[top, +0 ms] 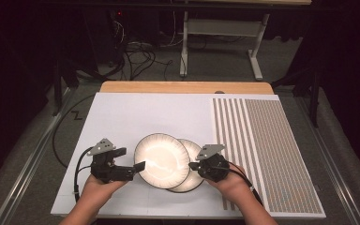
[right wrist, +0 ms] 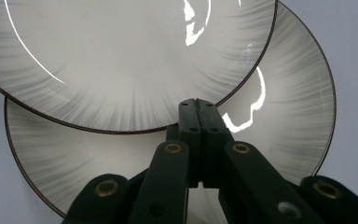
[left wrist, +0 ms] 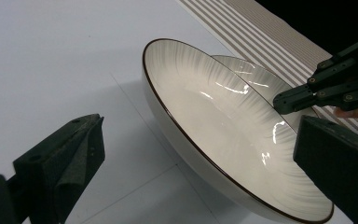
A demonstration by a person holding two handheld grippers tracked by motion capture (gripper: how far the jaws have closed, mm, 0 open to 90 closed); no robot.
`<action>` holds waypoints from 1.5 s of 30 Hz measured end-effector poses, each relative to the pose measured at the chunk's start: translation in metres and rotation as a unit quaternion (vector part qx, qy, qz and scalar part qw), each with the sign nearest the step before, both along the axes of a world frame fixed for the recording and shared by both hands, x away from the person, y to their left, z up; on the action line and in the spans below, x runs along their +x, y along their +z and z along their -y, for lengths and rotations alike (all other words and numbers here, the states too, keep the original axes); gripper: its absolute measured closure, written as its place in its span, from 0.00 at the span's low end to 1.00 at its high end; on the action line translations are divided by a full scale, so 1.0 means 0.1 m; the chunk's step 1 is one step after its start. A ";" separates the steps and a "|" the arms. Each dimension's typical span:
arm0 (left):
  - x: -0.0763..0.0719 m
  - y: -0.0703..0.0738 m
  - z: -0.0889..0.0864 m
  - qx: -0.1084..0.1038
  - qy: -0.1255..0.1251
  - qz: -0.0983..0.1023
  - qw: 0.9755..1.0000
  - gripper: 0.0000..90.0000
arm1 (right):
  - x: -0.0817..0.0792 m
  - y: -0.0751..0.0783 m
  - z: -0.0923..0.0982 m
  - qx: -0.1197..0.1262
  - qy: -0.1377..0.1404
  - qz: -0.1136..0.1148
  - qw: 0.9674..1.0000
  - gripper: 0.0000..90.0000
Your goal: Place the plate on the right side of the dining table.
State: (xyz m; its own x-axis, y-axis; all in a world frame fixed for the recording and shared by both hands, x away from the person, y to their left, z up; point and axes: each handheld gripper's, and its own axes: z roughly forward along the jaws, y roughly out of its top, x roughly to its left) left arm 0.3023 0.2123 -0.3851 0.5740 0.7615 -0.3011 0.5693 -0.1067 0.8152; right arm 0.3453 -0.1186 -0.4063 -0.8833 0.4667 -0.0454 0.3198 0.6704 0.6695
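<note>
Two white ribbed plates with dark rims lie on the white board. The upper plate (top: 161, 159) (left wrist: 214, 121) (right wrist: 121, 60) overlaps the lower plate (top: 193, 184) (left wrist: 251, 77) (right wrist: 289, 107) and leans on its left part. My left gripper (top: 129, 159) (left wrist: 200, 135) stands open at the upper plate's left edge, one jaw over the plate and the other over the bare board. My right gripper (top: 192, 165) (right wrist: 198, 105) (left wrist: 282, 102) is shut, jaws pressed together with nothing between them. Its tip rests over the lower plate, right at the upper plate's rim.
The white board (top: 122, 117) covers most of the wooden table (top: 183, 87). A striped and dotted mat (top: 272, 140) runs along its right side. Beyond the table are the floor, loose cables (top: 136, 54) and a white table frame (top: 220, 28).
</note>
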 end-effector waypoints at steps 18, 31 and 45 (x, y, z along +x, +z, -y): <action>0.30 -0.05 -0.24 -0.111 -0.026 -0.171 0.979 0.05 | 0.01 0.00 0.00 -0.001 0.000 0.000 1.000 1.00; 0.42 -0.10 -0.29 -0.139 -0.018 -0.245 0.959 0.05 | 0.01 0.00 0.00 -0.001 -0.001 0.000 1.000 1.00; 0.48 -0.14 -0.28 -0.157 -0.004 -0.295 0.942 0.10 | 0.01 0.00 0.00 -0.003 -0.001 0.002 1.000 1.00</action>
State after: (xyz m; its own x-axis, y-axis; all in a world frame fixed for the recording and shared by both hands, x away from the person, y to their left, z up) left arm 0.3500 0.2401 -0.3987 0.2412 0.5776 -0.7799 0.9335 0.0814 0.3491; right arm 0.3460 -0.1184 -0.4063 -0.8820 0.4686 -0.0507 0.3193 0.6732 0.6669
